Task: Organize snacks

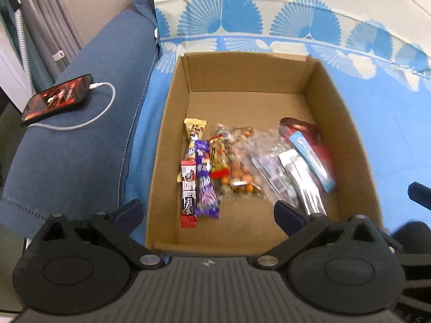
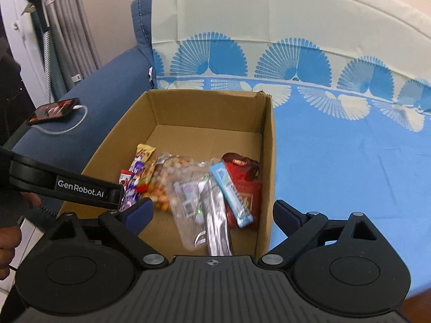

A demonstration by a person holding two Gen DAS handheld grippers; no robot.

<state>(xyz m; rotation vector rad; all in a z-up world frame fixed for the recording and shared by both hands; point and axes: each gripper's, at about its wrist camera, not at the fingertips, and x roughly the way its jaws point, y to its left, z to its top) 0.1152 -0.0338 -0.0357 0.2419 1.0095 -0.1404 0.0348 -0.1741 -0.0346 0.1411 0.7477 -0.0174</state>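
Cardboard box | red bar: "NESCAFE"? blurred | left gripper: "GenRobot.AI"

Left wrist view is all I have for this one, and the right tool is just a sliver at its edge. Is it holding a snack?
Observer: No. The right tool stands wide open with nothing gripped, above the near end of the cardboard box.
Operator: The red packet is half hidden for me. Where does it sit?
Observer: The red packet lies against the box's right wall, with the light blue bar across it.
Operator: Any sign of the person?
Observer: Yes, a hand shows at the left edge, under the body of the left tool.
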